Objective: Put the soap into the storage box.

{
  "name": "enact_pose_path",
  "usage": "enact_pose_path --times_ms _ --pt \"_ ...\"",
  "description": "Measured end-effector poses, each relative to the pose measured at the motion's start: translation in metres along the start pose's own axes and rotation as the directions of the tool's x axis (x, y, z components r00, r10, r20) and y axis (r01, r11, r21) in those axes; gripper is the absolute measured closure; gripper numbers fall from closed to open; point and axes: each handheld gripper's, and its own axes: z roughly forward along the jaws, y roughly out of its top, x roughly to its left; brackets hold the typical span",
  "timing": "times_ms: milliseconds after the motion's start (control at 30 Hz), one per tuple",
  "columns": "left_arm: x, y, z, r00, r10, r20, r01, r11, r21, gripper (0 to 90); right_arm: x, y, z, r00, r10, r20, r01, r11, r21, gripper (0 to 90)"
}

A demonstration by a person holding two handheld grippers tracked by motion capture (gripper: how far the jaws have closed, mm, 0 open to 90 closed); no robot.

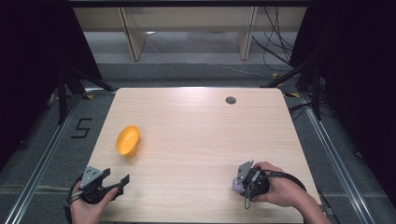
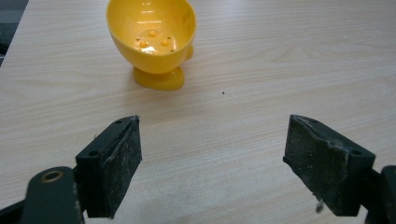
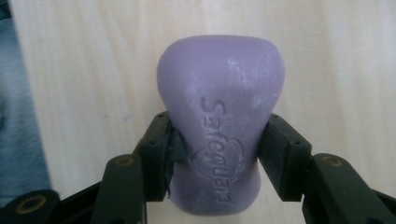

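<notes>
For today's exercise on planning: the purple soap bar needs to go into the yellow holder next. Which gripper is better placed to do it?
Right. The right gripper is shut on the purple soap bar. The left gripper is open and empty, facing the yellow holder.

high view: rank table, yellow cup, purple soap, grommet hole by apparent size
1. table
2. yellow cup
3. purple soap, partly hidden by the right gripper, so unsure against the next
4. grommet hole
</notes>
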Motion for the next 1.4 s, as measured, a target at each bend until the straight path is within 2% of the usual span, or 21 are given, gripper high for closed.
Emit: enact_pose_path --times_ms 267,300,367,433,500,700,800,867,967,1000,1067,1100,1133,1167,1200,1233,1267,1300,1333,1367,1400 --pt "0.0 0.0 -0.001 1.0 0.008 -0.003 -0.008 1.0 0.003 18.0 -0.002 -0.001 -0.006 0.9992 -0.002 0.039 0.003 1.0 -0.017 50.3" --pt "0.0 0.001 -0.001 0.9999 0.011 -0.003 -0.011 0.9999 0.003 18.0 -0.001 -0.002 -0.007 0.9977 0.004 0.068 -0.003 1.0 -0.019 50.3" --pt "0.0 0.001 -0.001 0.9999 0.013 -0.002 -0.013 0.9999 0.0 18.0 -0.002 -0.002 -0.006 0.9965 -0.009 0.083 0.011 1.0 -0.027 50.3" --pt "-0.001 0.001 -0.001 0.9997 0.023 0.0 -0.023 0.9997 0.006 18.1 -0.001 -0.002 -0.007 0.9969 0.002 0.078 0.0 1.0 -0.028 50.2" --pt "-0.003 0.002 -0.001 0.9997 0.026 0.003 -0.026 0.9997 -0.002 19.0 0.0 -0.003 -0.008 0.9952 0.023 0.095 -0.021 0.999 -0.029 50.2" --pt "-0.009 0.006 0.001 0.9987 0.04 0.032 -0.04 0.9991 -0.014 19.9 -0.001 -0.002 -0.011 0.9869 0.016 0.161 -0.007 0.998 -0.058 50.2" --pt "-0.01 0.007 0.002 0.9983 0.042 0.04 -0.042 0.9991 -0.007 19.9 -0.001 -0.001 -0.012 0.9751 0.037 0.219 -0.018 0.996 -0.085 50.2" --pt "-0.011 0.008 0.002 0.9979 0.047 0.045 -0.046 0.9989 -0.008 19.9 -0.001 -0.001 -0.014 0.9604 0.03 0.277 -0.002 0.995 -0.101 50.2" --pt "-0.014 0.01 0.001 0.9972 0.045 0.059 -0.044 0.9989 -0.014 20.0 0.005 0.001 -0.016 0.938 0.063 0.341 -0.018 0.991 -0.133 50.2" --pt "-0.014 0.011 0.001 0.9969 0.055 0.057 -0.054 0.9985 -0.011 20.0 0.005 0.003 -0.017 0.928 0.042 0.37 0.015 0.988 -0.151 50.2" --pt "-0.017 0.015 0.001 0.9962 0.052 0.07 -0.051 0.9986 -0.016 20.0 0.008 0.006 -0.019 0.9127 0.059 0.404 0.013 0.985 -0.174 50.2" --pt "-0.019 0.017 0.001 0.9949 0.055 0.084 -0.054 0.9984 -0.018 20.0 0.009 0.007 -0.019 0.9138 0.076 0.399 0.001 0.982 -0.189 50.2" --pt "-0.021 0.019 0.001 0.9936 0.065 0.092 -0.064 0.9978 -0.017 20.1 0.011 0.008 -0.02 0.9078 0.104 0.406 -0.024 0.98 -0.196 50.2" --pt "-0.024 0.022 0.002 0.9926 0.065 0.102 -0.063 0.9977 -0.026 20.1 0.01 0.01 -0.022 0.9031 0.066 0.424 0.017 0.982 -0.189 50.2" --pt "-0.027 0.025 0.003 0.9907 0.075 0.114 -0.072 0.9969 -0.032 20.2 0.012 0.011 -0.023 0.8997 0.084 0.428 0.005 0.979 -0.202 50.2" --pt "-0.029 0.027 0.003 0.9892 0.081 0.122 -0.078 0.9965 -0.03 20.3 0.013 0.013 -0.023 0.9042 0.085 0.419 0.001 0.98 -0.201 50.2" --pt "-0.032 0.03 0.004 0.987 0.089 0.134 -0.085 0.9958 -0.035 20.4 0.013 0.014 -0.024 0.8973 0.077 0.435 0.014 0.979 -0.202 50.2" --pt "-0.034 0.032 0.005 0.985 0.09 0.147 -0.086 0.9958 -0.033 20.5 0.016 0.015 -0.024 0.8885 0.1 0.448 -0.006 0.978 -0.207 50.2" --pt "-0.036 0.035 0.006 0.9843 0.095 0.149 -0.091 0.9952 -0.036 20.5 0.017 0.017 -0.024 0.8892 0.099 0.447 -0.006 0.979 -0.206 50.2" --pt "-0.039 0.037 0.007 0.9822 0.104 0.156 -0.099 0.9944 -0.036 20.6 0.017 0.018 -0.024 0.8866 0.068 0.458 0.03 0.979 -0.204 50.2" --pt "-0.041 0.04 0.009 0.9792 0.115 0.167 -0.11 0.9933 -0.036 20.6 0.02 0.019 -0.024 0.8916 0.09 0.444 0.006 0.978 -0.21 50.2"
